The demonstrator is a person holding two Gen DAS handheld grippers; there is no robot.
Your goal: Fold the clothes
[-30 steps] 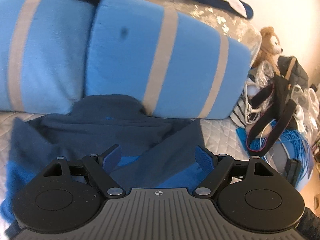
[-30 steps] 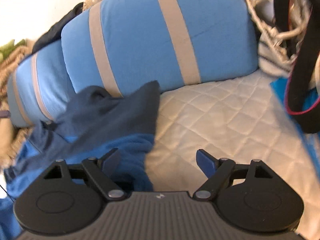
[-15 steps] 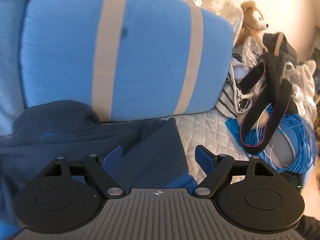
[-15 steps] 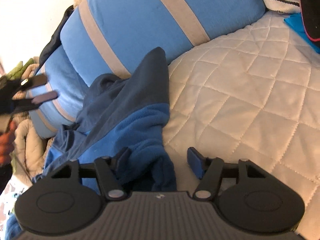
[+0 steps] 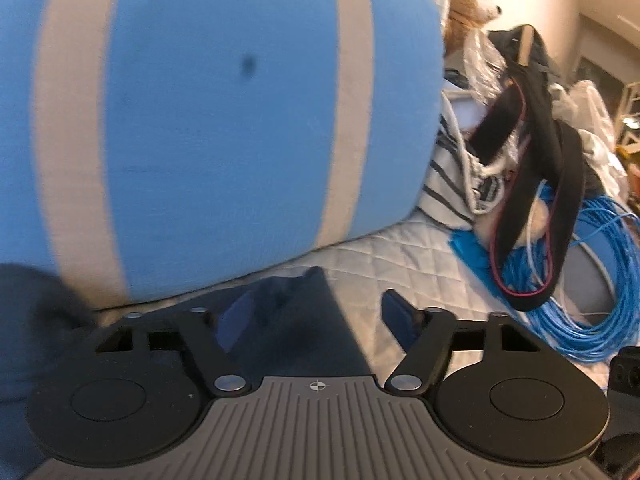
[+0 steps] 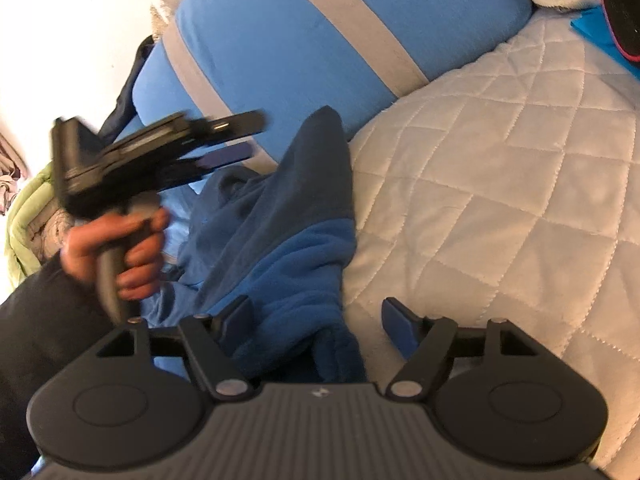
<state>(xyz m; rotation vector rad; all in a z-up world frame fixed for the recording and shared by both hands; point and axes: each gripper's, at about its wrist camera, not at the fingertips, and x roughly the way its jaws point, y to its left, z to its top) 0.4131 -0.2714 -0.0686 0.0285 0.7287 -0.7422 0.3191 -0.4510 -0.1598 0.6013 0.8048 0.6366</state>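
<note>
A navy and bright blue fleece garment [image 6: 296,208] lies crumpled on the white quilted bedcover [image 6: 500,180], its pointed navy corner against the blue pillow [image 6: 300,32]. My right gripper [image 6: 316,320] hovers low over the garment's near blue end. Its jaws are opening, and the fleece bunches beside the left finger without being pinched. In the left wrist view, my left gripper [image 5: 316,316] straddles the navy corner [image 5: 304,320]. Its jaws are closing, with the pads clear of the cloth. The right wrist view shows the left gripper [image 6: 250,136] in a hand [image 6: 116,252] above the garment.
The big blue pillow [image 5: 220,120] with beige stripes stands right behind the garment. To the right lie a striped bag [image 5: 448,184], a black strap [image 5: 532,184], a coil of blue cable [image 5: 592,280] and a teddy bear [image 5: 468,0]. Bare quilt [image 5: 392,264] stretches right of the garment.
My left gripper has swung right and down to the navy corner, and its fingers have drawn closer. It and its hand have entered the right wrist view. The right gripper dipped, then widened slightly.
</note>
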